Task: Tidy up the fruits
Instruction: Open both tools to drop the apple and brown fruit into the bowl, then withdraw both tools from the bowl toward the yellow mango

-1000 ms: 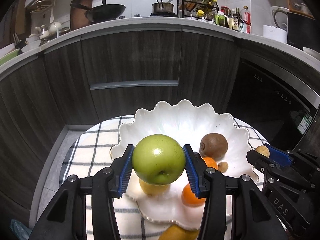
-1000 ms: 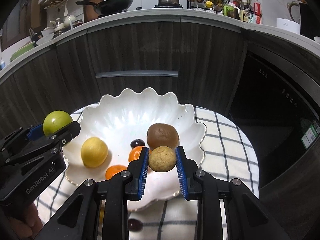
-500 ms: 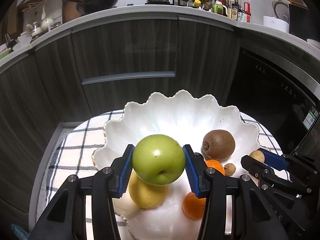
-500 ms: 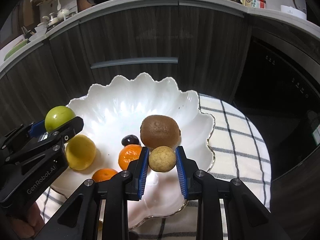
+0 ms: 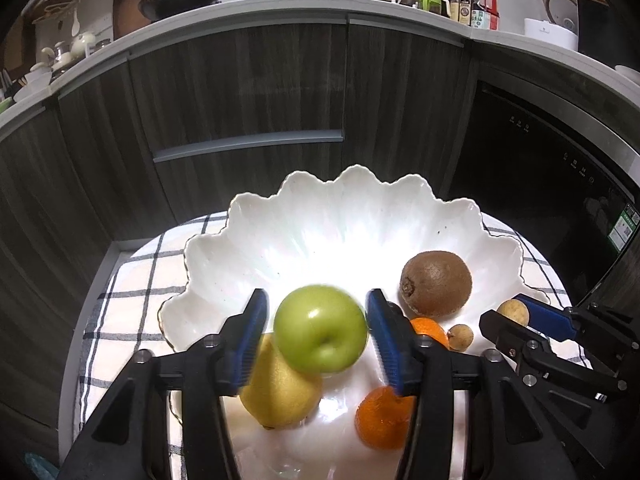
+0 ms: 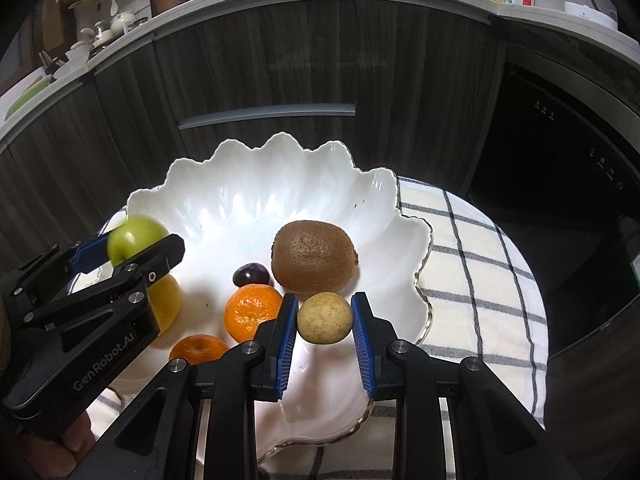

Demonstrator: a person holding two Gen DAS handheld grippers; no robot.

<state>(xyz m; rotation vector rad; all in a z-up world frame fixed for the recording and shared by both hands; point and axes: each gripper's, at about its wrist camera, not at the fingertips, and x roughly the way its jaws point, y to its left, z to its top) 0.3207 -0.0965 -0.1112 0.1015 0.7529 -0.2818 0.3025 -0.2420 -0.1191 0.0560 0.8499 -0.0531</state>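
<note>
The left gripper (image 5: 316, 334) has just been opening its jaws: the round green apple (image 5: 320, 328) sits between the blue pads with a visible gap on each side (its outline is blurred), above the yellow lemon (image 5: 280, 394) in the white scalloped ceramic bowl (image 5: 340, 208). The right gripper (image 6: 324, 320) clamps its narrow jaws on a small round tan fruit (image 6: 325, 317) over the bowl's near rim, with the brown fuzzy kiwi (image 6: 314, 256) at 12 o'clock from it, an orange tangerine (image 6: 252, 312) at 9 o'clock and a dark plum (image 6: 251, 275) at 10 o'clock.
</note>
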